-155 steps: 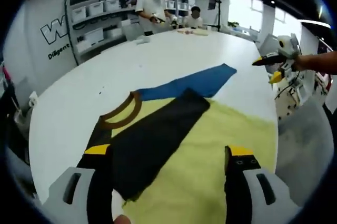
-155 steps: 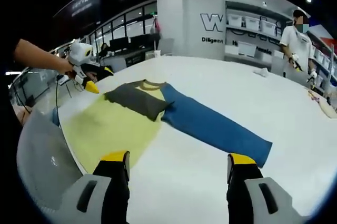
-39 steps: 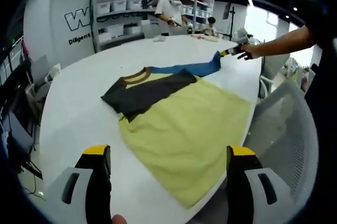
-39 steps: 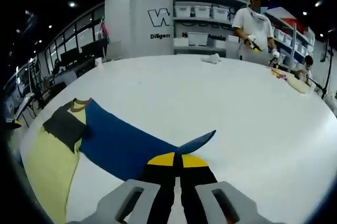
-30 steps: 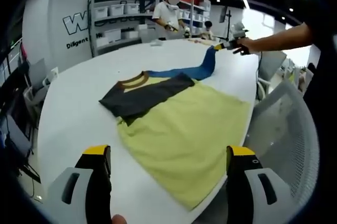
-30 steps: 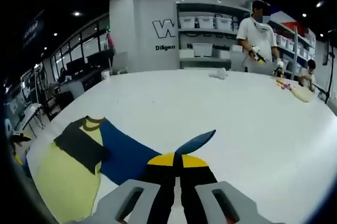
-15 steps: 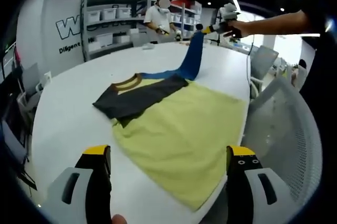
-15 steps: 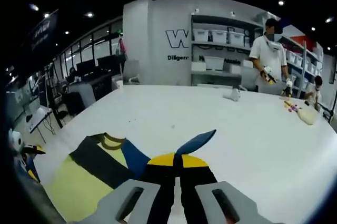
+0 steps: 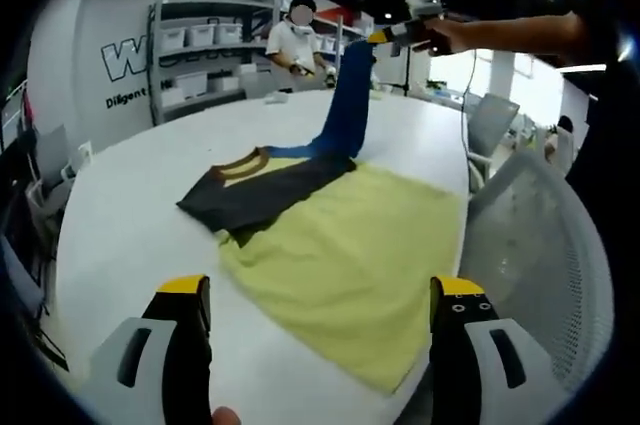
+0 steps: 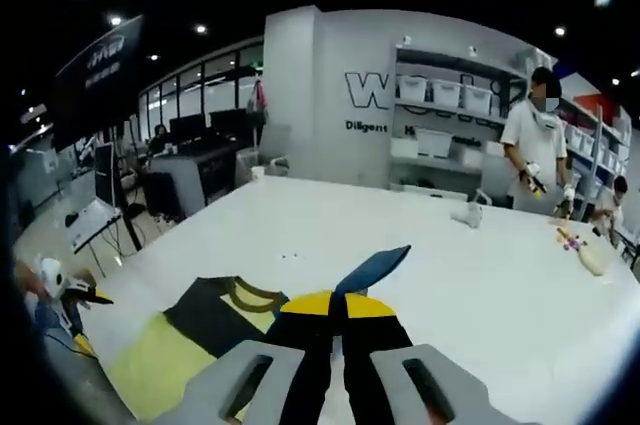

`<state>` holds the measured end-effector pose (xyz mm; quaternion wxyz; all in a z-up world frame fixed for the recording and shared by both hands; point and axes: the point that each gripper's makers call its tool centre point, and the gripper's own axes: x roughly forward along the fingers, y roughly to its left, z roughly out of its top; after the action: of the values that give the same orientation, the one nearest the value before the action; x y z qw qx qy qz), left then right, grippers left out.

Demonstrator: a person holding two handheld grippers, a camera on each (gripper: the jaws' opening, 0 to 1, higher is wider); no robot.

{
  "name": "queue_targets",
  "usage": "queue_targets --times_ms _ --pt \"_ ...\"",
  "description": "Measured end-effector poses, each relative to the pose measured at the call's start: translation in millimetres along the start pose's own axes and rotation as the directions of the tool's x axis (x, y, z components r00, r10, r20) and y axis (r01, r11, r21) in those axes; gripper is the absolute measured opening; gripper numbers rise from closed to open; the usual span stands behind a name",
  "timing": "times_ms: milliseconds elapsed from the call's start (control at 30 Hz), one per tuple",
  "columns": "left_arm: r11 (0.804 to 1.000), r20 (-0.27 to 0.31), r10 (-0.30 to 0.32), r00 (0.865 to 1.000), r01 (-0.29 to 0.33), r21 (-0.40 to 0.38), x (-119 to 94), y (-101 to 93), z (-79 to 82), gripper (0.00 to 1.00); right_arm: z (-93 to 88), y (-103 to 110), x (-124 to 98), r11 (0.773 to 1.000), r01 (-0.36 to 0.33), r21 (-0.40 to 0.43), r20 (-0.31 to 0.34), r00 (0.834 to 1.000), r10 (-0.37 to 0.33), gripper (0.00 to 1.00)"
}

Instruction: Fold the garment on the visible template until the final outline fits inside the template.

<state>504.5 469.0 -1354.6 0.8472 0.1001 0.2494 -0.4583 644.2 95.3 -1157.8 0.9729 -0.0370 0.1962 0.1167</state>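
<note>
Left gripper view: left gripper (image 9: 320, 320) hovers at bottom centre, jaws wide, holding nothing. The garment (image 9: 345, 255) lies mid-frame on the white counter (image 9: 120, 235), dark sleeve (image 9: 255, 190) folded across the yellow body; the blue sleeve (image 9: 345, 105) rises to the right gripper (image 9: 385, 35) at upper right.

Right gripper view: right gripper (image 10: 330, 305), bottom centre, is clamped on the blue sleeve tip (image 10: 372, 267). Judged risk: pulling upward drags the body and undoes the dark fold

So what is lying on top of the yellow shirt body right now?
A dark sleeve lies folded across the yellow body near the brown collar. The right gripper holds the blue sleeve up off it. What the dark sleeve covers is hidden.
</note>
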Motion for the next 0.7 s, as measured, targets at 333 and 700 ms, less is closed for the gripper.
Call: queue_targets --times_ms 333,700 --pt "1.000 0.056 -0.013 0.998 0.012 0.021 0.5 -10.5 -1.3 0.87 15.9 45.8 9.7 0.998 -0.039 -0.043 0.005 0.999 0.039 0.00" --pt "0.998 0.067 -0.013 0.998 0.009 0.064 -1.1 -10.9 0.0 0.88 22.4 91.6 34.7 0.994 -0.103 -0.030 0.019 0.994 0.104 0.00"
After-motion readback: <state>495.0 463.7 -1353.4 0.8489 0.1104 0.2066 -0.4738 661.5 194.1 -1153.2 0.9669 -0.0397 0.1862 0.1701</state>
